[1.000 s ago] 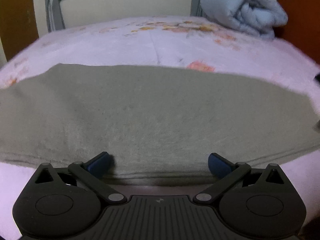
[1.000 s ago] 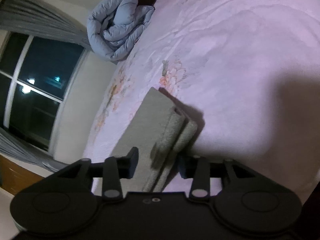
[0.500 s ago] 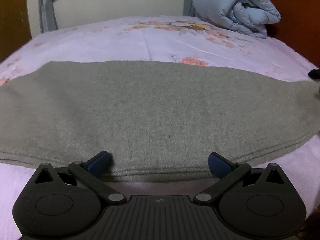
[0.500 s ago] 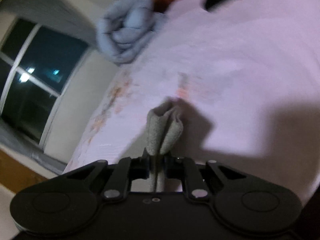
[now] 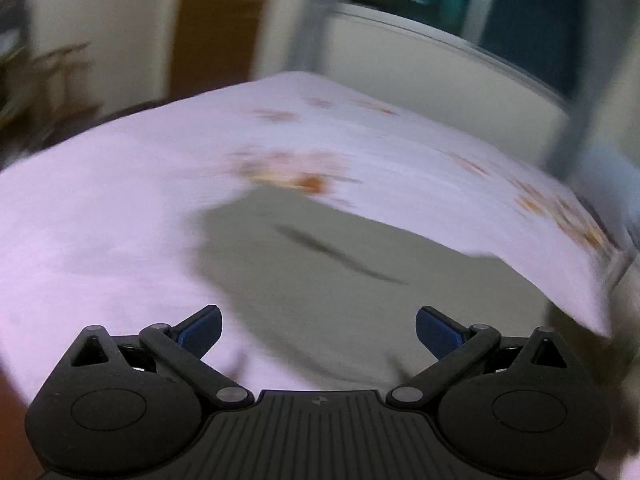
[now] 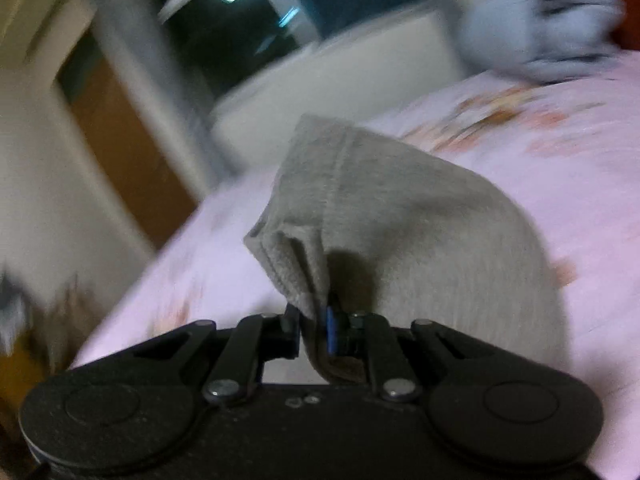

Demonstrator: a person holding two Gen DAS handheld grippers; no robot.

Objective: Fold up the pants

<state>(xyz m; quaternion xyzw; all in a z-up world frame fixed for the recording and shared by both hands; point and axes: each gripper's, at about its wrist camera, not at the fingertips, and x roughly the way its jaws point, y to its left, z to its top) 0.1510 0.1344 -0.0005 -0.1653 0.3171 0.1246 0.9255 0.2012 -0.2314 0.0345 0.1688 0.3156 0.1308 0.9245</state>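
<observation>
Your right gripper (image 6: 316,334) pinches the pants (image 6: 400,216) hem; left gripper (image 5: 319,326) is spread, empty. Carry the hem across evenly.

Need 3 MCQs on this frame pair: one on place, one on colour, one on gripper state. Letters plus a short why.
1. Where do the pants lie?
A. on a bed with a pink floral sheet
B. on a wooden floor
C. on a chair

2. What colour is the rolled-up blanket at the far end of the bed?
A. red
B. light blue
C. black

3. How do the two grippers stand?
A. both shut on cloth
B. left shut on cloth, right open
C. left open and empty, right shut on the pants

Answers:
1 A: grey cloth lies spread on the pink floral sheet in both views.
2 B: the right wrist view shows a pale blue bundle by the headboard.
3 C: the left gripper has its fingers wide apart with nothing between them; the right gripper pinches a bunched end of the pants.
</observation>
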